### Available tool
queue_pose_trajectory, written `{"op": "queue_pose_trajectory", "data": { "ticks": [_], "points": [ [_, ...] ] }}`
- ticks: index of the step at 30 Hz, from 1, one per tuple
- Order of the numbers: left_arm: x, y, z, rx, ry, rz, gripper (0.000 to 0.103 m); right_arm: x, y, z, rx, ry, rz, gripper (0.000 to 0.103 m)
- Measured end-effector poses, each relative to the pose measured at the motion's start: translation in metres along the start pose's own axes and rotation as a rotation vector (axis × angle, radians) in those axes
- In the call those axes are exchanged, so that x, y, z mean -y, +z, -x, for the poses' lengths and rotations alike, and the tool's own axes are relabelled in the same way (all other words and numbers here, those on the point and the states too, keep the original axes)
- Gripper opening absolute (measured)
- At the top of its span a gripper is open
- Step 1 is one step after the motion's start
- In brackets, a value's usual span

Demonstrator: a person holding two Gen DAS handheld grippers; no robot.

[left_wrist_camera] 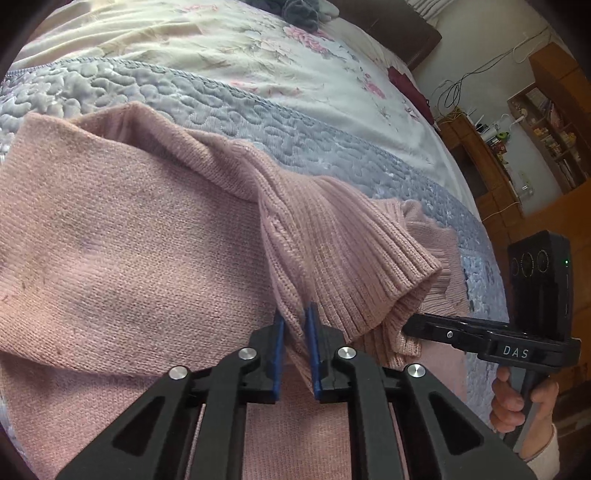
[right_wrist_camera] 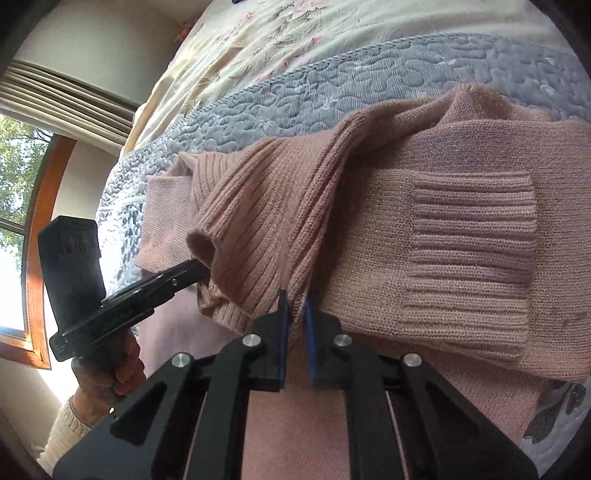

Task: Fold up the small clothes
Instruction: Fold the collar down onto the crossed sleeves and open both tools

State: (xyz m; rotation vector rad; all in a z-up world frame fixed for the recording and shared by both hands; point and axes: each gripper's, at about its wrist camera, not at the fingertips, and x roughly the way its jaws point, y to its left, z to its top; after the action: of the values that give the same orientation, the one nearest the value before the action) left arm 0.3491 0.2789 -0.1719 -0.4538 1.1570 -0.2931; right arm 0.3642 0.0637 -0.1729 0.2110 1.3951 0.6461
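A pink knitted sweater (left_wrist_camera: 129, 240) lies on the bed, partly folded. My left gripper (left_wrist_camera: 295, 325) is shut on a raised ribbed band (left_wrist_camera: 351, 258) of it. In the same view the right gripper (left_wrist_camera: 410, 323) reaches in from the right, its tips buried under that band. In the right wrist view my right gripper (right_wrist_camera: 295, 306) pinches the ribbed band (right_wrist_camera: 266, 221) between its blue pads. The left gripper (right_wrist_camera: 195, 267) enters the same fold from the left. A sleeve with a ribbed cuff (right_wrist_camera: 472, 251) lies flat across the sweater's body (right_wrist_camera: 480, 147).
A blue-grey quilted cover (left_wrist_camera: 258, 122) and a floral sheet (left_wrist_camera: 240, 48) lie under and beyond the sweater. Dark clothes (left_wrist_camera: 299, 13) sit at the far end of the bed. Wooden shelves (left_wrist_camera: 546, 129) stand to the right, a window (right_wrist_camera: 14, 221) to the left.
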Motion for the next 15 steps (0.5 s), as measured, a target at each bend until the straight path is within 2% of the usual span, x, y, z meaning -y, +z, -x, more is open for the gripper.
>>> {"op": "queue_pose_trajectory", "data": {
  "ticks": [1,4,6,7,8,9,11,12,15],
  "points": [
    [-0.002,-0.003,-0.004,-0.008,0.008,-0.009,0.011,0.001,-0.002,-0.009,-0.013,-0.033,0.011,0.007],
    [-0.004,-0.007,-0.001,-0.004,-0.002,-0.002,0.012,0.003,-0.007,-0.015,-0.004,-0.038,0.004,0.008],
    [0.0,-0.012,0.008,-0.009,0.026,-0.017,0.019,-0.002,-0.011,-0.005,0.019,-0.042,0.021,0.015],
    [0.004,-0.015,0.015,-0.006,0.064,-0.035,0.026,-0.006,-0.015,0.002,0.033,-0.059,0.036,0.016],
    [0.008,-0.02,0.024,0.001,0.097,-0.057,0.036,-0.01,-0.02,0.012,0.053,-0.079,0.056,0.019],
    [0.011,-0.028,0.036,0.011,0.119,-0.084,0.042,-0.014,-0.028,0.024,0.075,-0.097,0.077,0.024],
    [0.017,-0.046,0.059,0.025,0.177,-0.129,0.065,-0.023,-0.047,0.047,0.115,-0.126,0.103,0.03],
    [0.019,-0.057,0.072,0.036,0.196,-0.144,0.067,-0.026,-0.062,0.059,0.13,-0.134,0.111,0.036],
    [0.017,-0.102,0.107,0.02,0.298,-0.177,0.072,-0.031,-0.115,0.091,0.153,-0.194,0.122,0.043]
  ]
}}
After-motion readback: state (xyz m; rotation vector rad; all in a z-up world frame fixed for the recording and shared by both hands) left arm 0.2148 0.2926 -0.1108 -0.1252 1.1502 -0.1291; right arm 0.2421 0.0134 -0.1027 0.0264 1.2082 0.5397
